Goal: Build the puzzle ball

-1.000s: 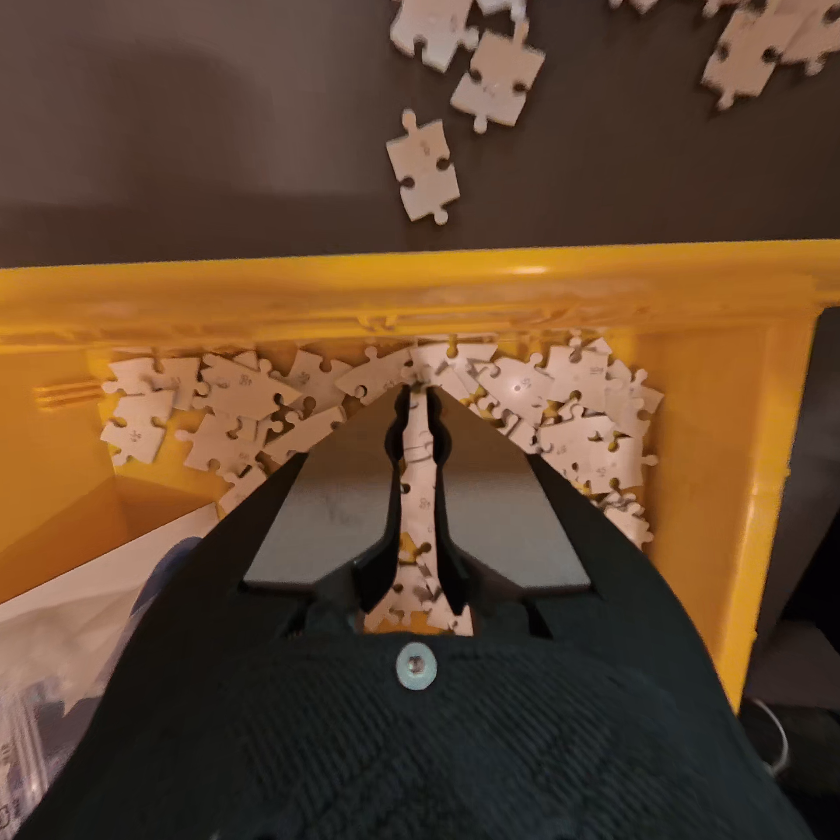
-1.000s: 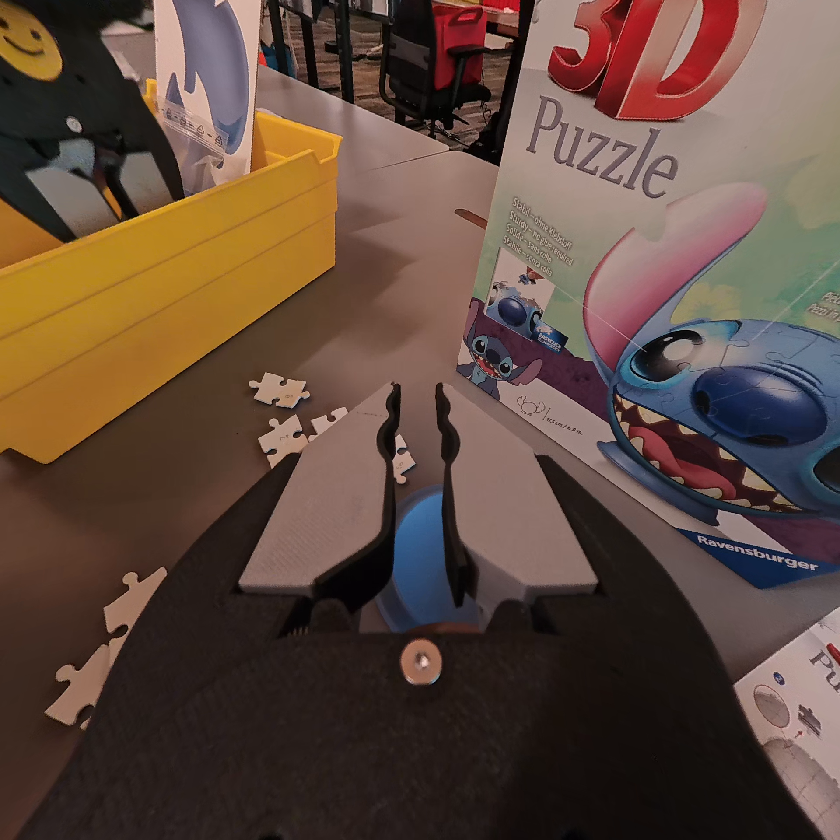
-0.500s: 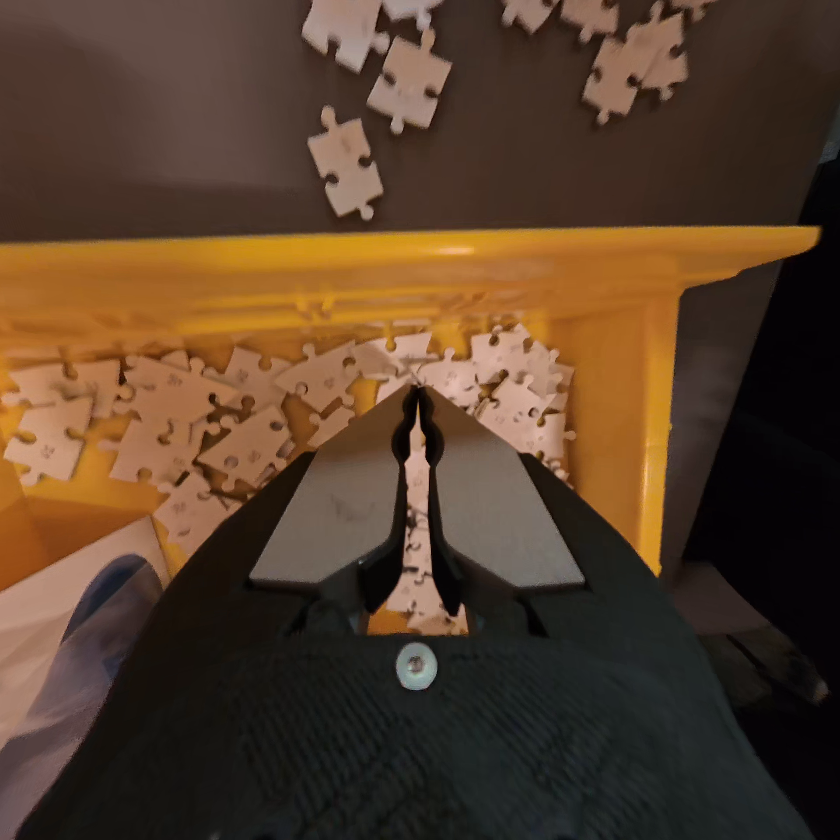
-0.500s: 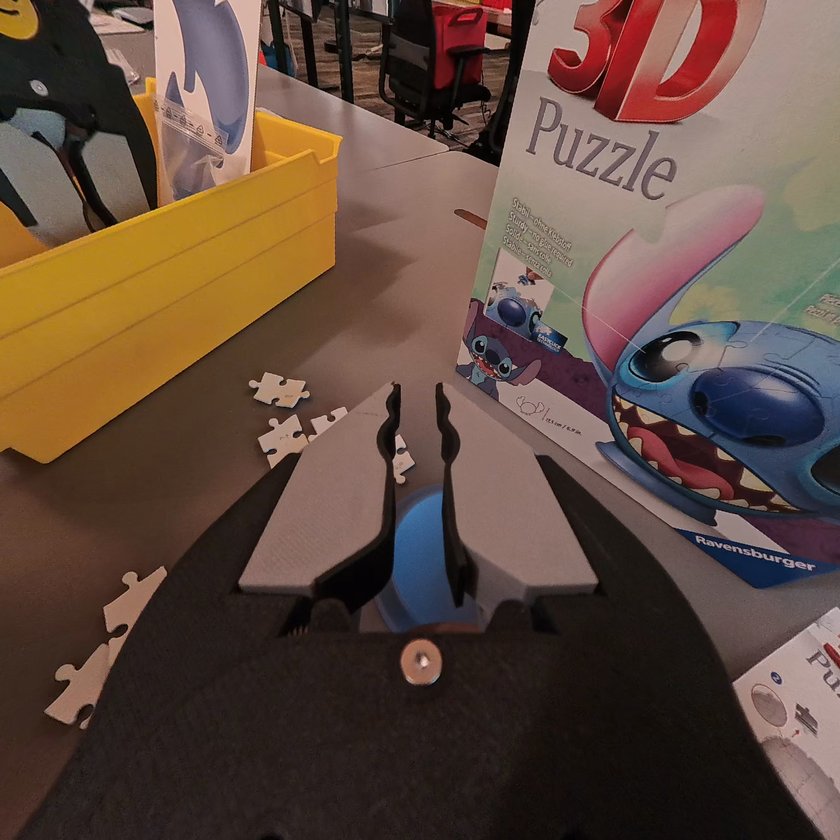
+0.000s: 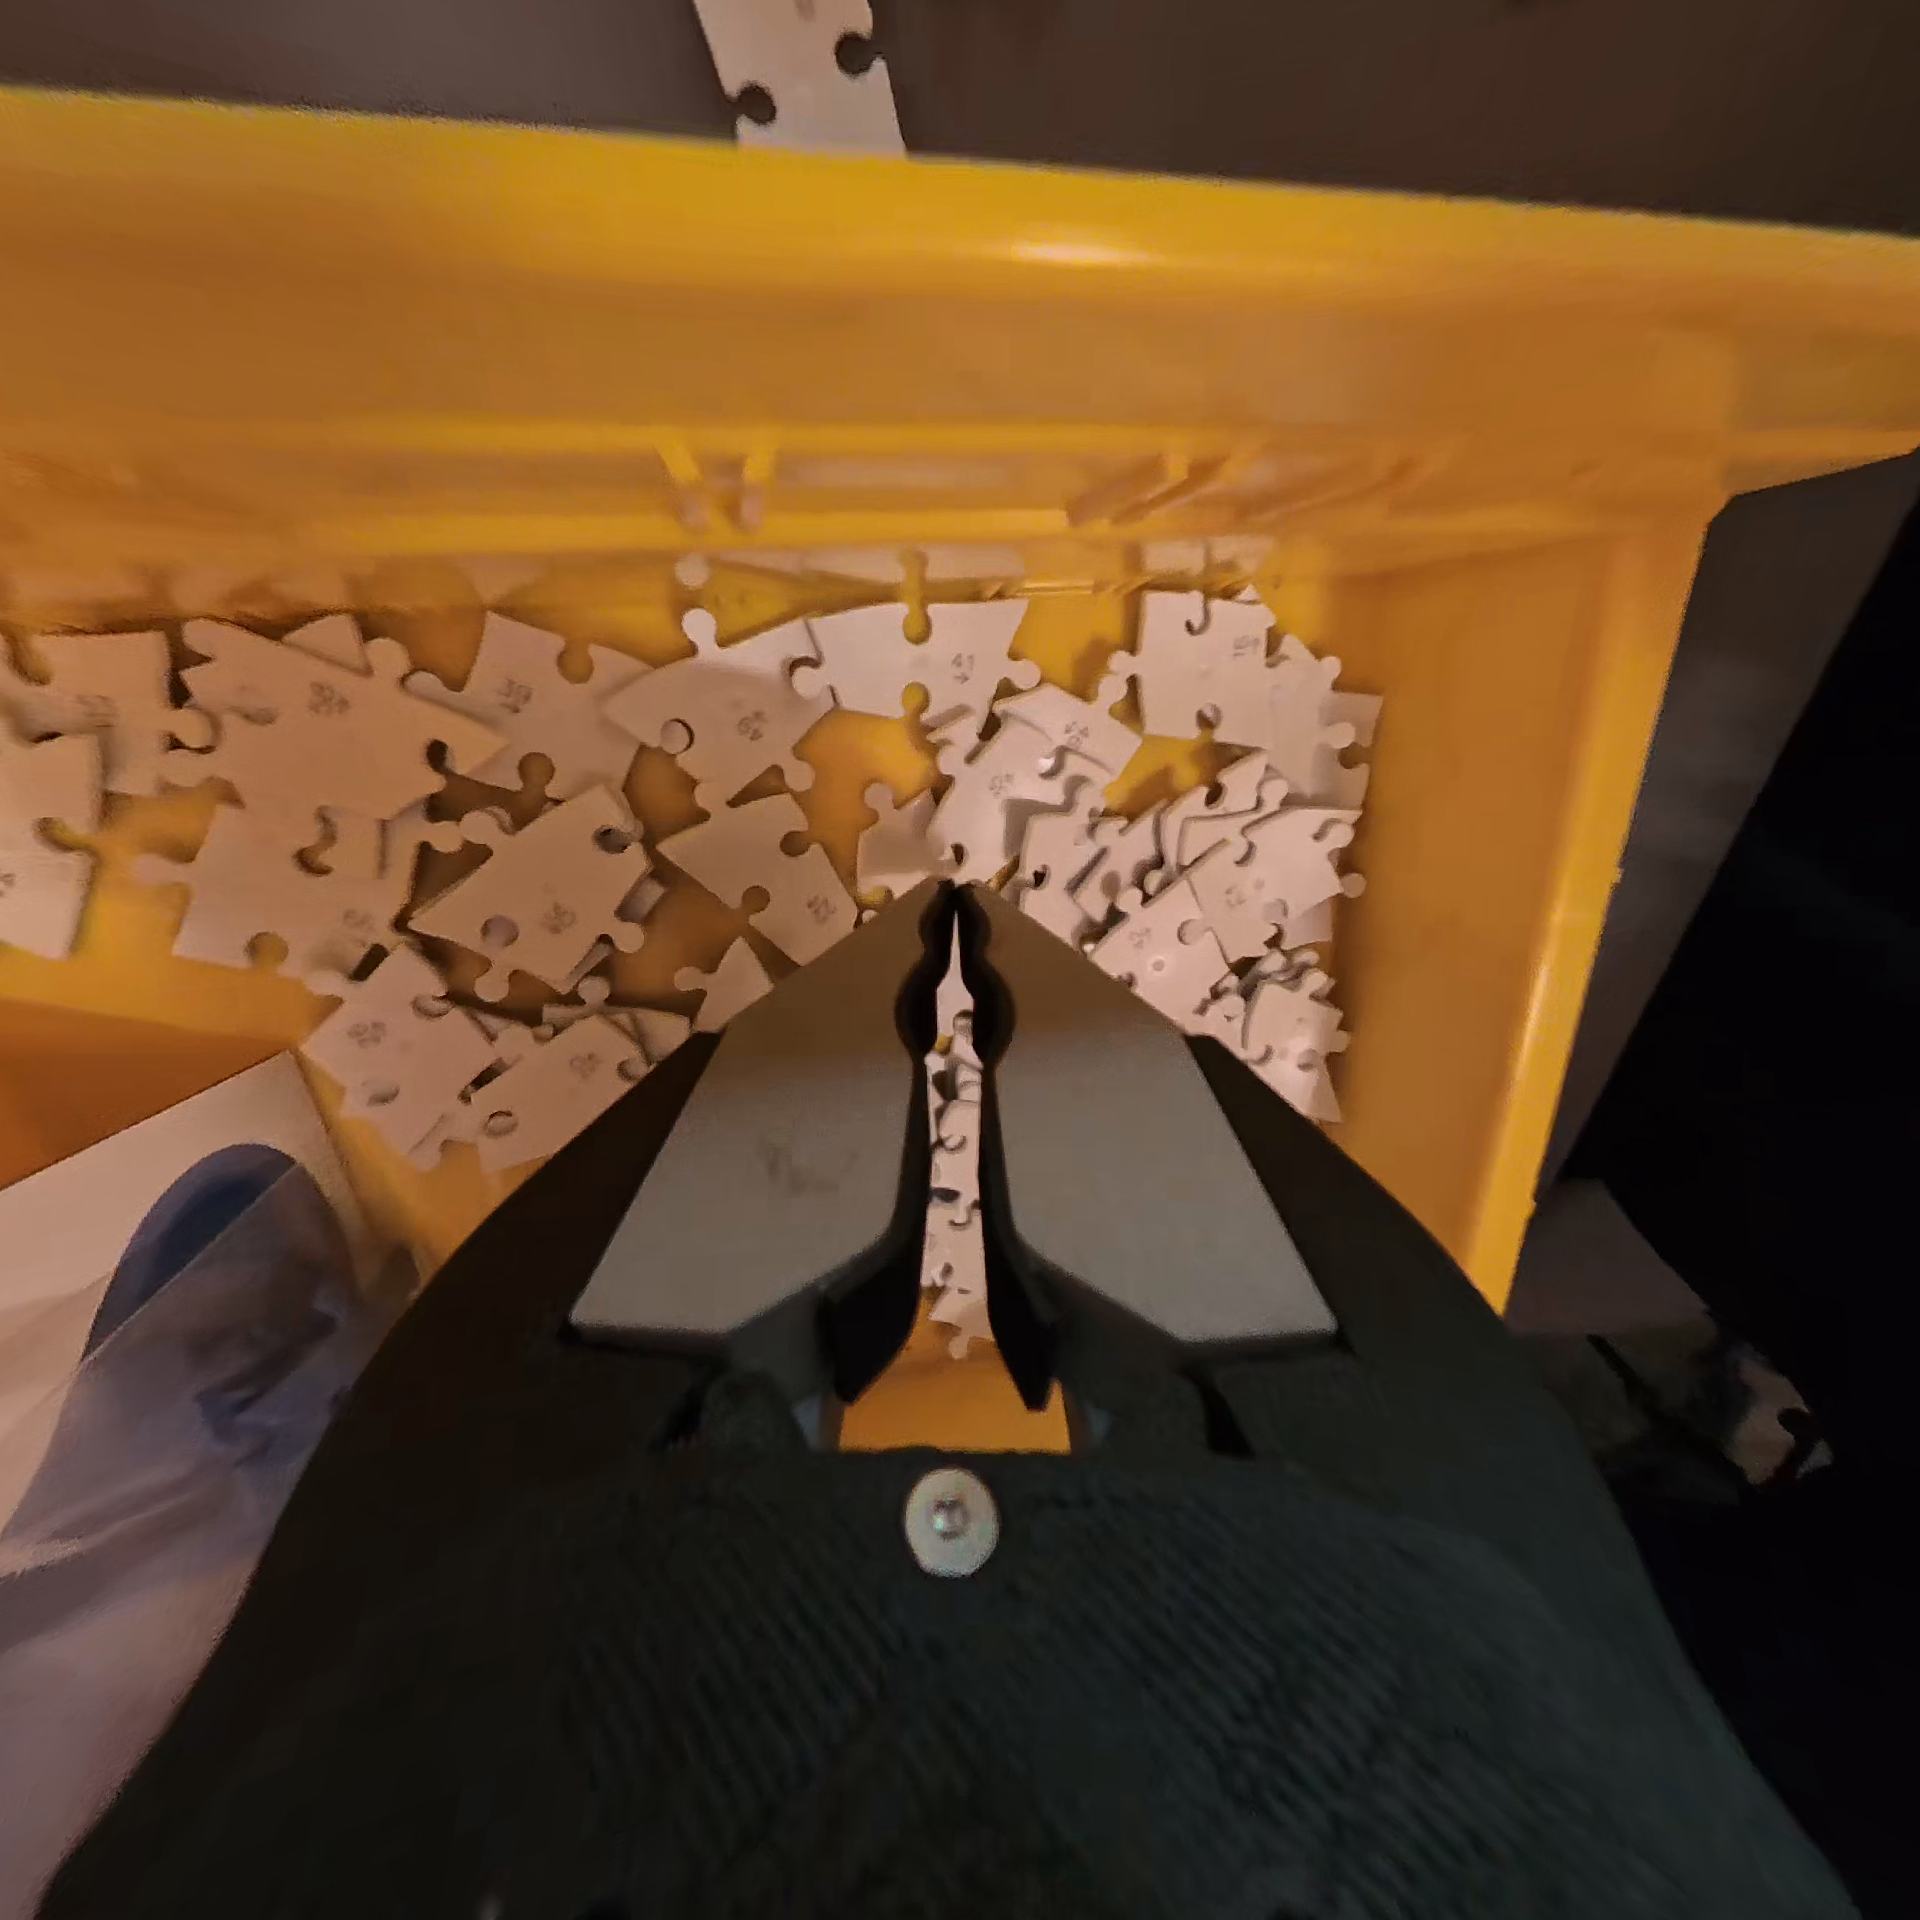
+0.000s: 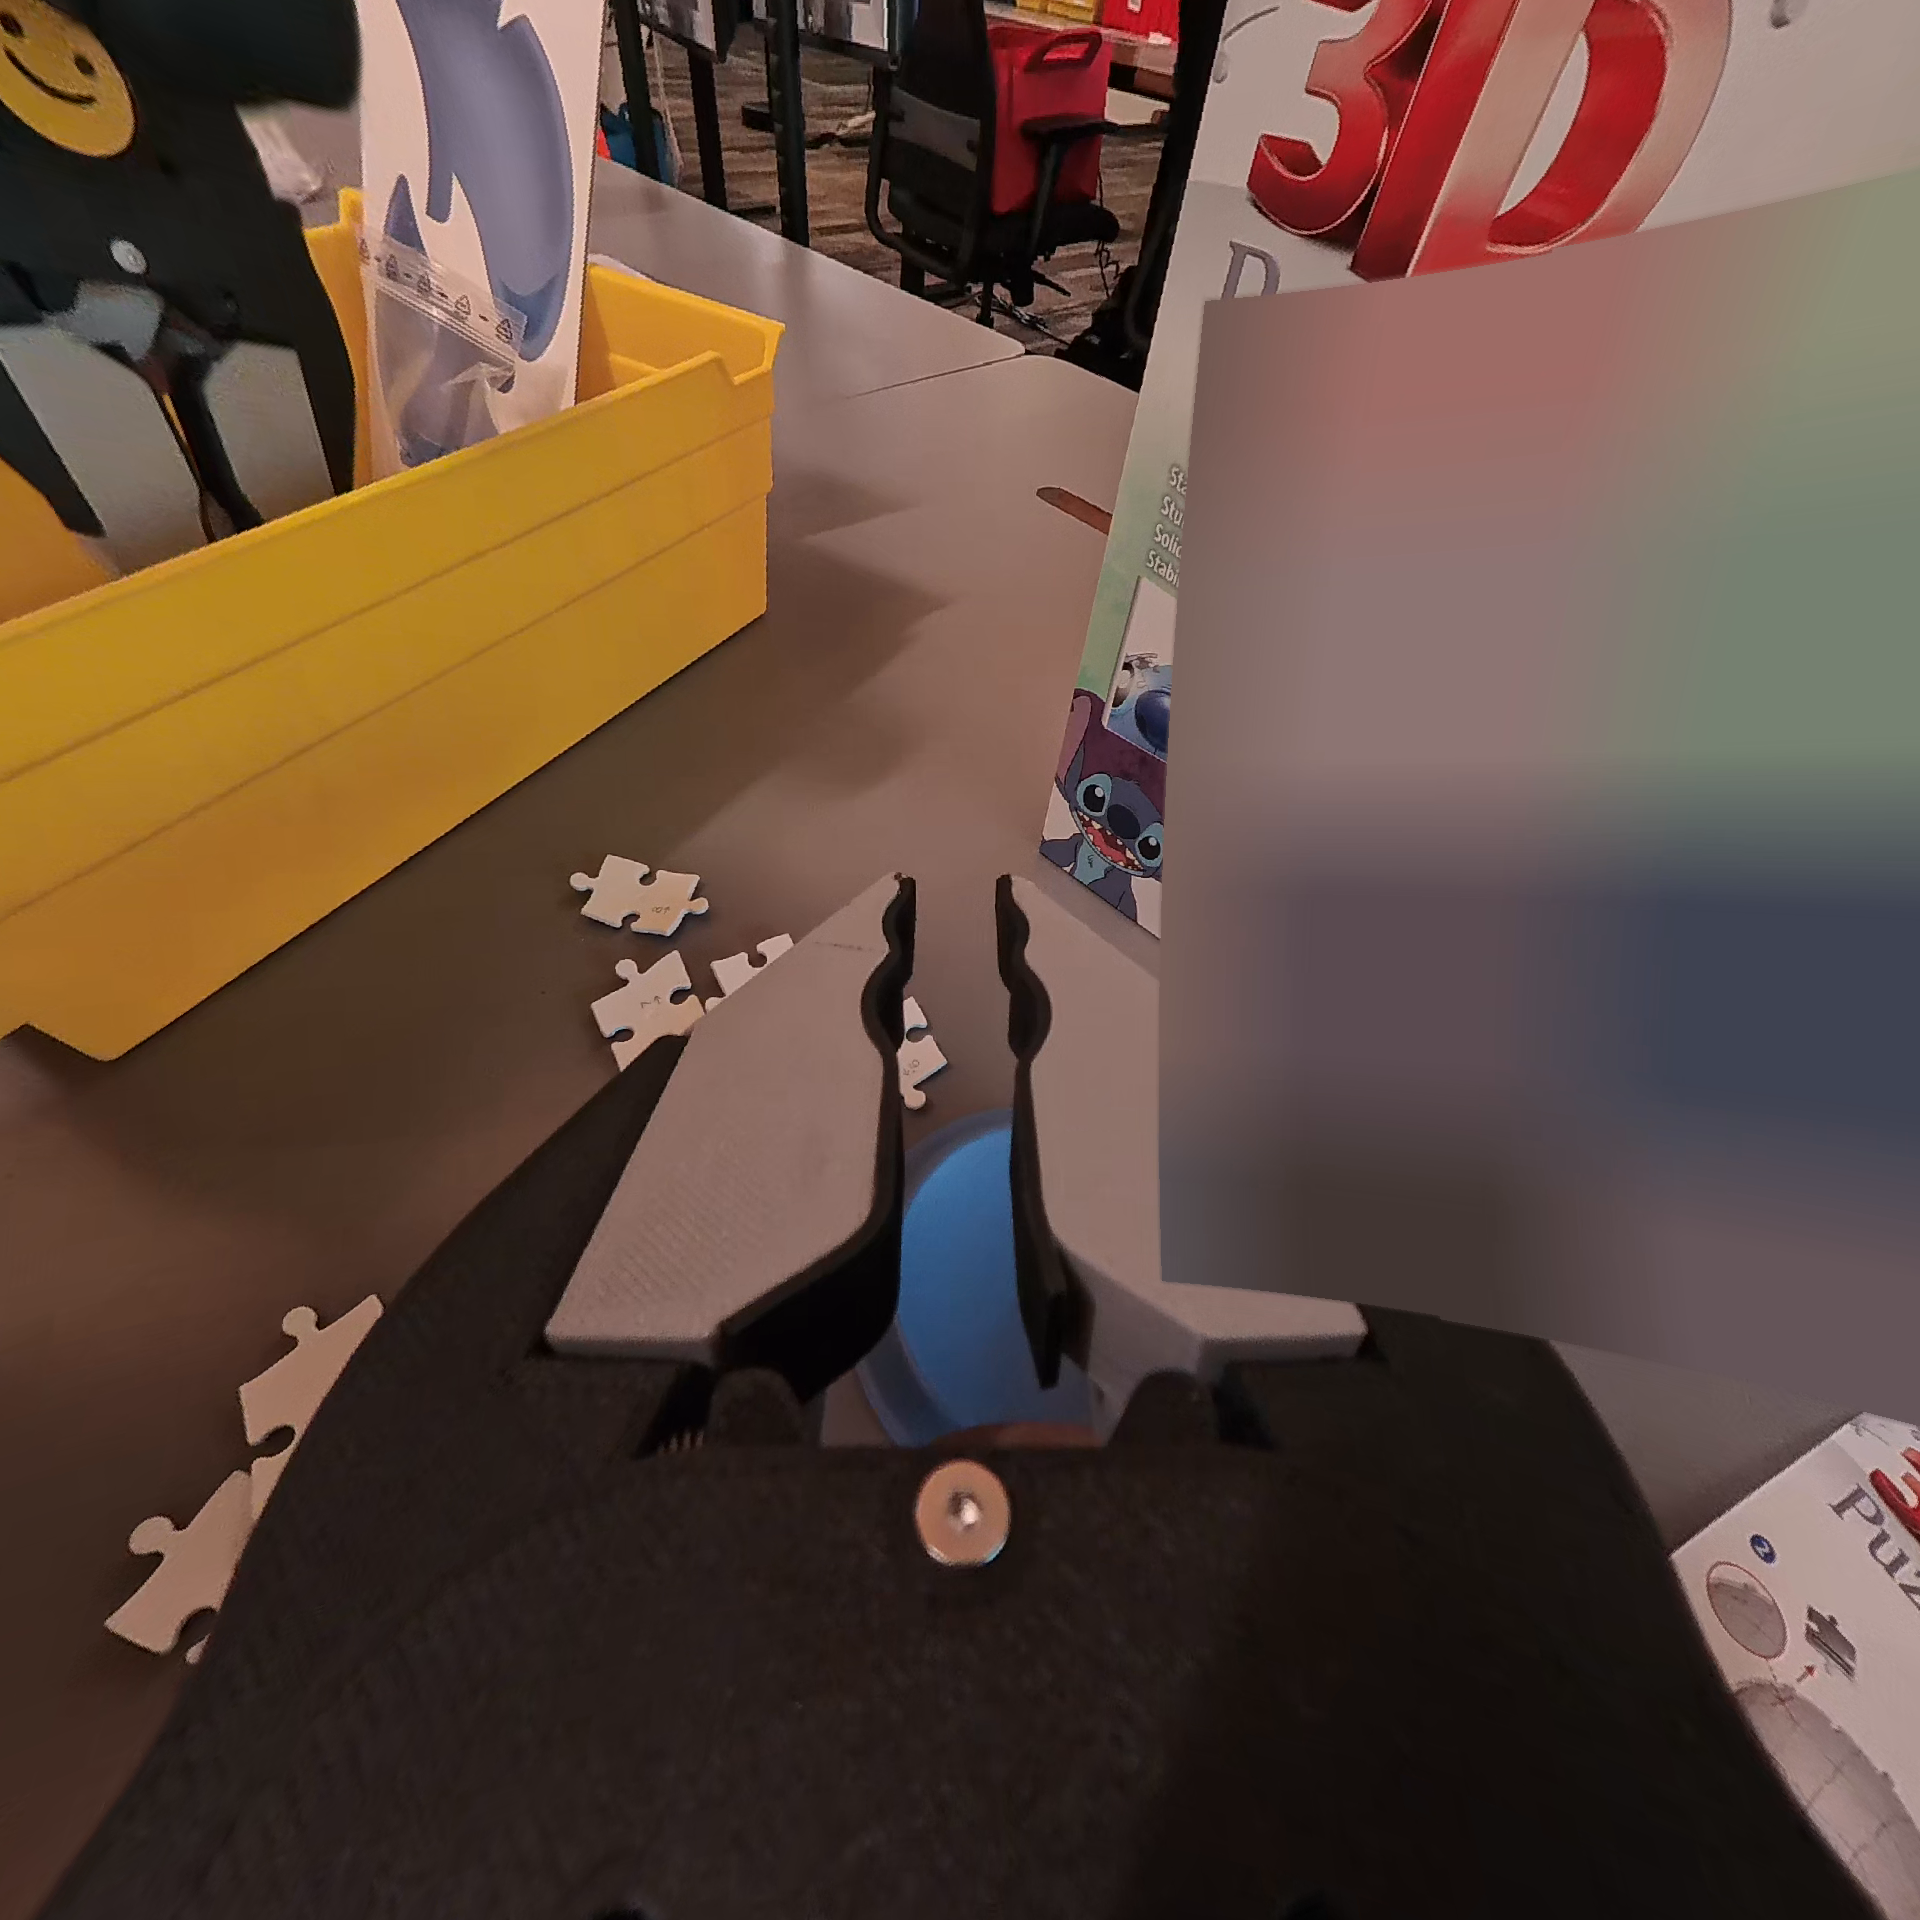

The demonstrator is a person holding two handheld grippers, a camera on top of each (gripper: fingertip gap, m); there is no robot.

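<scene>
My left gripper [image 5: 951,896] is down inside the yellow bin [image 5: 935,312], its tips pressed together just above a heap of pale puzzle pieces [image 5: 520,914]; no piece shows between the tips. In the right wrist view this gripper [image 6: 156,312] stands in the bin [image 6: 364,675] at the upper left. My right gripper [image 6: 951,883] hangs over the grey table with a narrow gap between its fingers. A blue round part [image 6: 956,1247] lies beneath it, seen between the fingers. Loose pieces [image 6: 644,896] lie on the table ahead of it.
A tall puzzle box [image 6: 1117,831] stands at the right, partly under a blurred patch. A card with a blue shape in a plastic bag [image 6: 478,208] stands in the bin. More pieces [image 6: 208,1558] lie at the lower left. A printed white box [image 6: 1818,1610] lies at the lower right. The tips of one gripper are about 25 cm away from the tips of the other.
My left gripper has gone lower into the bin toward the pieces, and its jaws have gone from a narrow gap to shut. The right gripper has stayed put.
</scene>
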